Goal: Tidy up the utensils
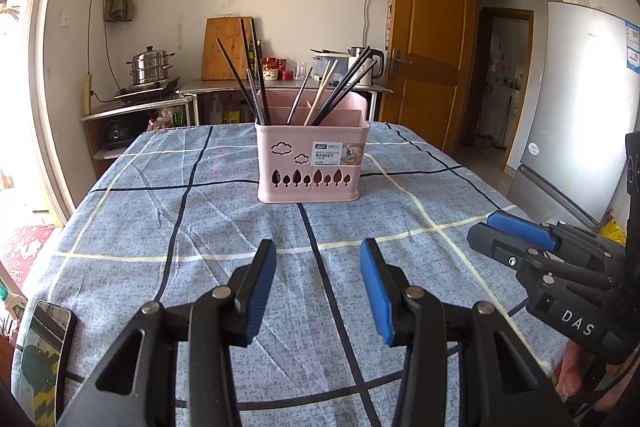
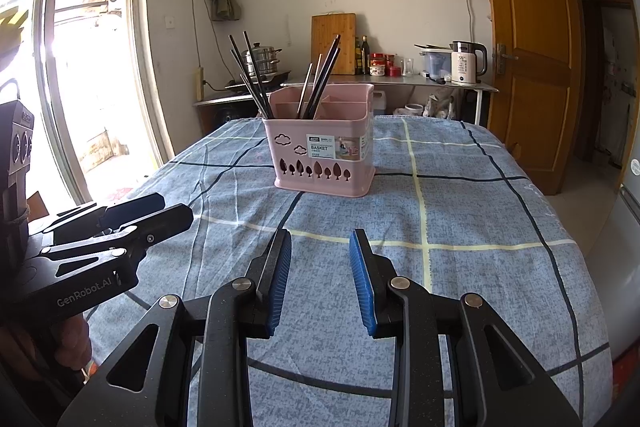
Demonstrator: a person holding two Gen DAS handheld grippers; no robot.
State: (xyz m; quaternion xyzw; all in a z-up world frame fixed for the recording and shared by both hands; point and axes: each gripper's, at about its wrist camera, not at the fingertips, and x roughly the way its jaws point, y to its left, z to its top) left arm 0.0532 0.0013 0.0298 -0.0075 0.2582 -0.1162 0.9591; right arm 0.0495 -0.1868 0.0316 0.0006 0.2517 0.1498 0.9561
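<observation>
Left wrist view catches a phone (image 1: 44, 359) at the counter (image 1: 160, 227) edge, unseen from the right; both claws, left (image 1: 318, 291) and right (image 2: 320, 279), hang released, empty, chopsticks (image 1: 256, 75) standing in the pink basket (image 1: 312, 163) mid-counter.

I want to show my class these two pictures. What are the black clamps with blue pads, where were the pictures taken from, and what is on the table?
They are hand-held grippers, one in each of a person's hands, each with its own camera looking along its fingers. One picture is from the left gripper, the other from the right gripper; each also shows its partner at the edge. Both are open and hold nothing. On the checked tablecloth stands a pink basket with chopsticks in its compartments. A phone lies at the table's near left edge.
</observation>
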